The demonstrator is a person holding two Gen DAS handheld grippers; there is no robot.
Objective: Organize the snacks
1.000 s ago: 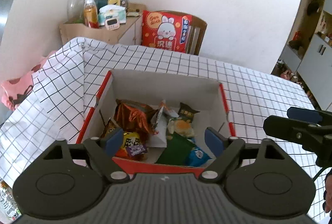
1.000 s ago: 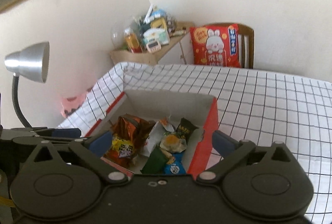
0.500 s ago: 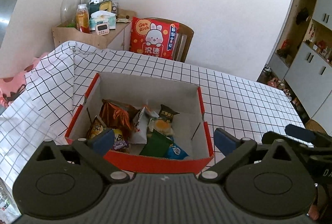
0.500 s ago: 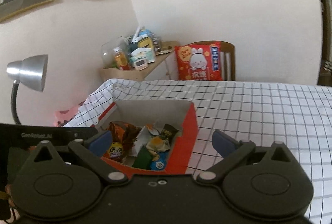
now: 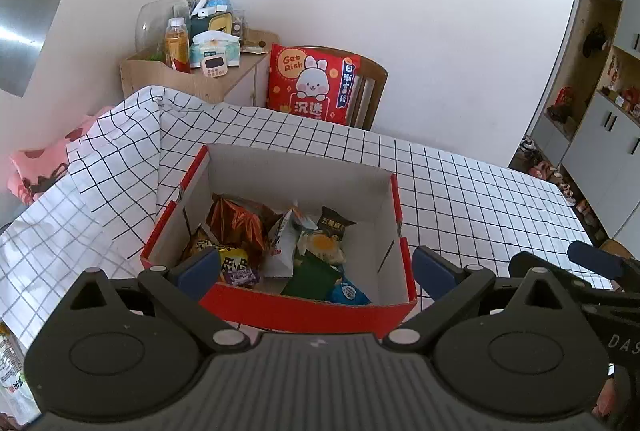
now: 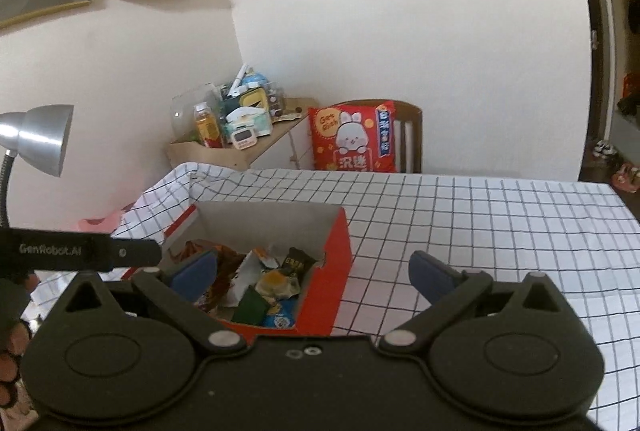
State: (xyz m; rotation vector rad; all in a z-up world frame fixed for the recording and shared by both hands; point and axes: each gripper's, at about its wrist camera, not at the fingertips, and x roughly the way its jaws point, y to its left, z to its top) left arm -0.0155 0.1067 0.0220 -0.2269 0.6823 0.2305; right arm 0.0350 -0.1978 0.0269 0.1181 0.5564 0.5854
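- Left tool (image 5: 316,267) spread wide, nothing between its fingers; it hangs above the near edge of the box (image 5: 304,305)
- Right tool (image 6: 314,271) spread too, empty
- Snacks (image 5: 280,247) lie piled inside the box on the checked surface (image 5: 480,191)

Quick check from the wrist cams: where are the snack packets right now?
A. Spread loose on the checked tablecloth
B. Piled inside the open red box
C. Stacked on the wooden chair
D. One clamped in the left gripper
B. The snack packets lie heaped inside the open red box on the checked tablecloth; the left gripper and right gripper are both open with nothing between their fingers.
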